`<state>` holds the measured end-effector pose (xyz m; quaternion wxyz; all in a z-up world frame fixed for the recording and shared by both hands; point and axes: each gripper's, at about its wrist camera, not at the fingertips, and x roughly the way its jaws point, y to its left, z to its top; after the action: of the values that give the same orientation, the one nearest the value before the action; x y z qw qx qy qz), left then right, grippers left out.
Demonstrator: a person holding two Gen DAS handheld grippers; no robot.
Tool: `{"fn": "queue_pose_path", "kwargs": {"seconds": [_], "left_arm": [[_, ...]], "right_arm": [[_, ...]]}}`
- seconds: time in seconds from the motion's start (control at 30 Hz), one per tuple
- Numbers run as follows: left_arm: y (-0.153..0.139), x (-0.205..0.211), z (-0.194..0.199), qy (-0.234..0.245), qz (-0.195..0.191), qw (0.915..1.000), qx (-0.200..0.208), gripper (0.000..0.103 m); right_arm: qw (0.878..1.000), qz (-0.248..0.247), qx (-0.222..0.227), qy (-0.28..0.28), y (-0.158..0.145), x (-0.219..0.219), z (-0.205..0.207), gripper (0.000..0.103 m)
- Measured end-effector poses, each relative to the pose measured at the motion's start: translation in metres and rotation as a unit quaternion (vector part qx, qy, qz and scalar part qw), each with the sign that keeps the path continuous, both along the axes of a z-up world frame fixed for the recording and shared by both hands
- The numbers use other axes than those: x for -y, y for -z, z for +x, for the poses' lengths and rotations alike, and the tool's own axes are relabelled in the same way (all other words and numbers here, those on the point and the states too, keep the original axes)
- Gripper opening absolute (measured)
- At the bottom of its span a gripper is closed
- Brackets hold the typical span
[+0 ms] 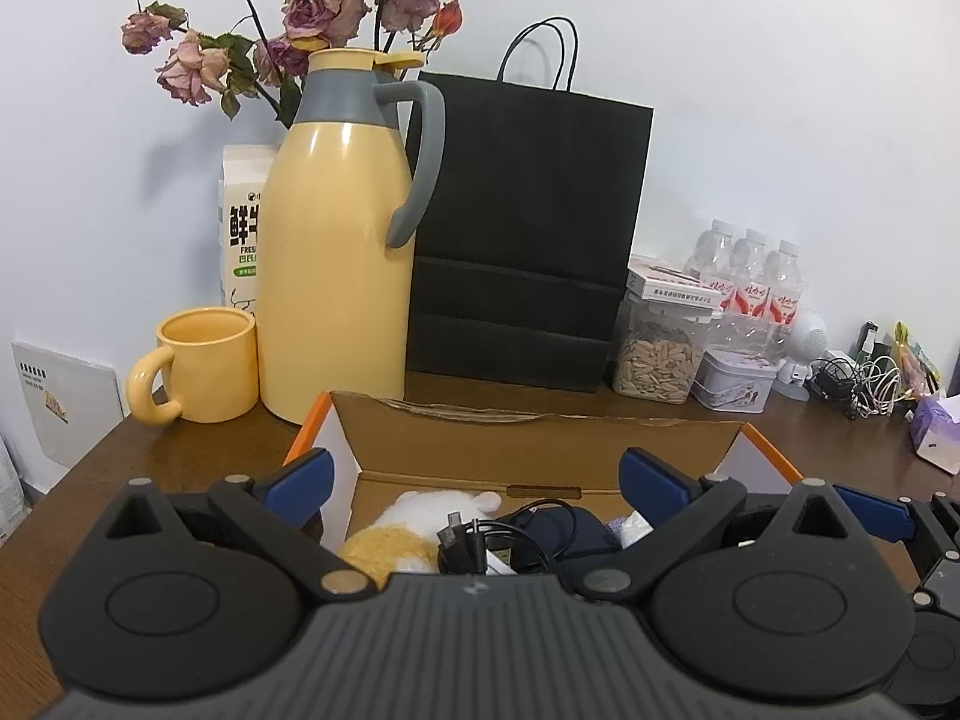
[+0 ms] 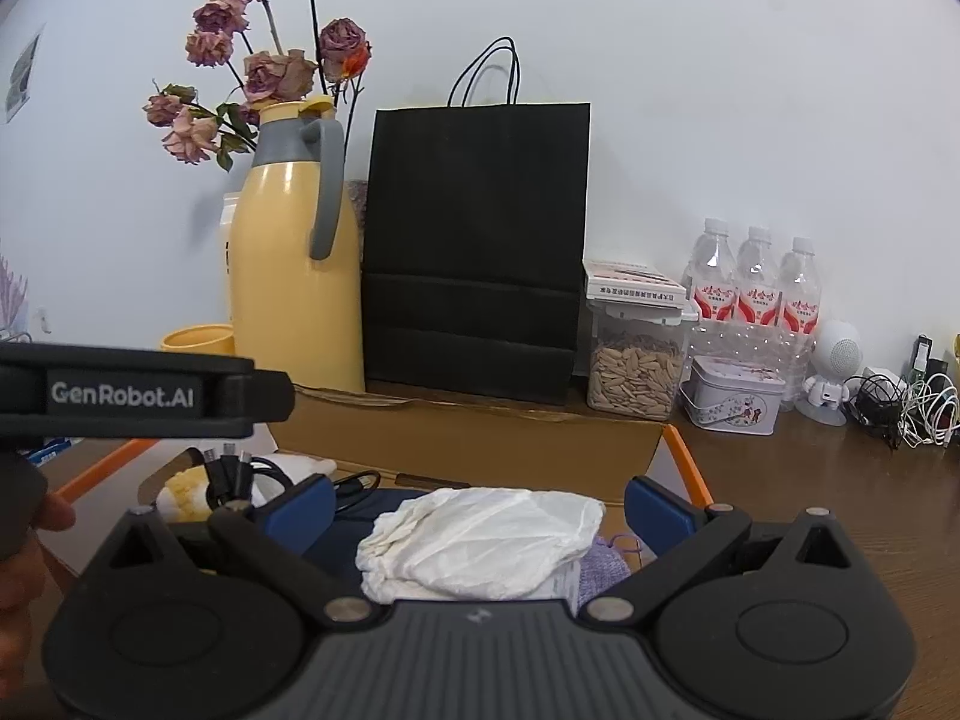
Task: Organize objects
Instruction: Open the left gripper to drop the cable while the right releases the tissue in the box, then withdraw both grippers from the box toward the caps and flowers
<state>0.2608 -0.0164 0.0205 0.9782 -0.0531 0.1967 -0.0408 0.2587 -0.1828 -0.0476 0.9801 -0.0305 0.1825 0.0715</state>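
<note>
An open cardboard box (image 1: 540, 438) with orange edges sits on the brown table just in front of both grippers. It holds a white-and-yellow plush toy (image 1: 408, 531), black cables (image 1: 474, 540), a dark blue item (image 1: 576, 531) and a crumpled white bag (image 2: 480, 540). My left gripper (image 1: 480, 474) stands open over the box's left half, with nothing between its blue pads. My right gripper (image 2: 480, 507) is open above the white bag, its pads well clear of the bag on both sides. The left gripper (image 2: 279, 399) shows side-on in the right wrist view, with a hand (image 2: 24, 546) below it.
Behind the box stand a yellow thermos jug (image 1: 336, 252), a yellow mug (image 1: 207, 363), a milk carton (image 1: 240, 222), dried roses (image 1: 312, 12) and a black paper bag (image 1: 528, 228). To the right are a seed jar (image 1: 660, 360), a tin (image 1: 732, 381), water bottles (image 1: 750, 282) and tangled cables (image 1: 858, 381).
</note>
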Motion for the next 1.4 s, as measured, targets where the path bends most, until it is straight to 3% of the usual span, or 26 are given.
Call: {"fn": "queue_pose_path", "kwargs": {"seconds": [0.6,1.4], "left_arm": [[-0.021,-0.012,-0.061,0.007,0.0,0.9993,0.037,0.103],[0.015,-0.024,-0.145,0.011,0.032,0.9987,-0.038,0.103]], "right_arm": [[1.0,-0.01,0.021,-0.012,-0.018,0.004,-0.043,0.103],[0.999,-0.026,-0.033,-0.02,0.009,0.032,-0.143,0.103]]}}
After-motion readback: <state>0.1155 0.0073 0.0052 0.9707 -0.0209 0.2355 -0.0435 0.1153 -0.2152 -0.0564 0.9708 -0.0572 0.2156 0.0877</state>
